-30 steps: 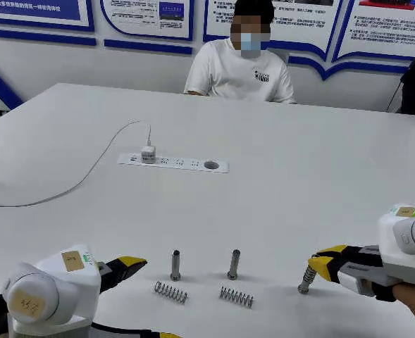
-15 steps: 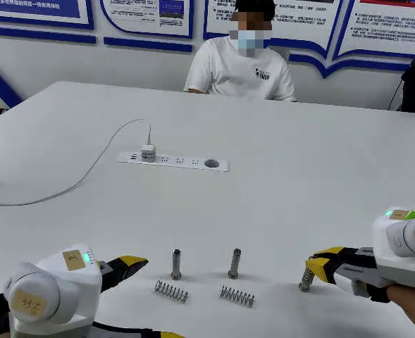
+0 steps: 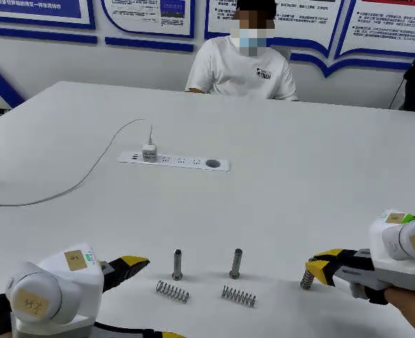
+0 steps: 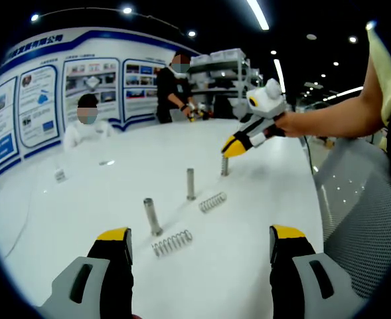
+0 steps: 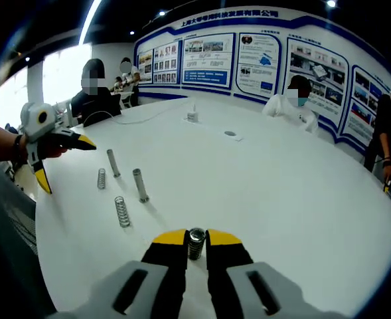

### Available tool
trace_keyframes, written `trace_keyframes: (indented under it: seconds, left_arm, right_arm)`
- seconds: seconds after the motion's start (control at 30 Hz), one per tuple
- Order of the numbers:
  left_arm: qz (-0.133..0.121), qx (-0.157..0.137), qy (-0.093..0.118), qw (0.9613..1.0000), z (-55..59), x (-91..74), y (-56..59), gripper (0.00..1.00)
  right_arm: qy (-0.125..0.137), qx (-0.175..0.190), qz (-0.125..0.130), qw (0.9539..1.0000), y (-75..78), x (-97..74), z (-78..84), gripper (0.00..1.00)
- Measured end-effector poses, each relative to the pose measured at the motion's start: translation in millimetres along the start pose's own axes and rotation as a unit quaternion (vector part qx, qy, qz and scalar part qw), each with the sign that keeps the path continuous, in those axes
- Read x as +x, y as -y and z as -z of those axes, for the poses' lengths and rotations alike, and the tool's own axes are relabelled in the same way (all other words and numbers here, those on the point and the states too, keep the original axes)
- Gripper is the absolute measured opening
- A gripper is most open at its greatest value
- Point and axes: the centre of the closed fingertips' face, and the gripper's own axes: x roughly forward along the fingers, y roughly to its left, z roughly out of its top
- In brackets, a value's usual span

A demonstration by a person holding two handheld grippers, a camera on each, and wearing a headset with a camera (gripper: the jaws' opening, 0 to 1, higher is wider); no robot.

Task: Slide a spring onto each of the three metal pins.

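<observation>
Near left, holding the left gripper [image 4: 194, 234] wide open, idle. Beyond it, two loose springs [image 3: 172, 291] lying flat, unthreaded, just before two bare pins [image 3: 177, 264] standing upright. At right, pinching the third spring [image 3: 307, 279] with the right gripper [image 5: 196, 237], over the third pin [image 5: 196, 232]. Roughly one of three done. Tight silvery coils, likely to roll.
</observation>
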Motion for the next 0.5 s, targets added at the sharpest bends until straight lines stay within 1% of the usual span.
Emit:
trace_keyframes:
  seconds: [0.13, 0.5]
  left_arm:
    - [-0.001, 0.000, 0.000, 1.0000, -0.9, -0.6, -0.2, 0.87]
    - [-0.001, 0.001, 0.003, 1.0000, -1.9, -1.2, 0.8, 0.87]
  right_arm:
    - [-0.005, 0.002, -0.001, 1.0000, -0.2, 0.3, 3.0, 0.12]
    - [-0.008, 0.004, -0.002, 1.0000, -0.3, -0.8, 2.9, 0.15]
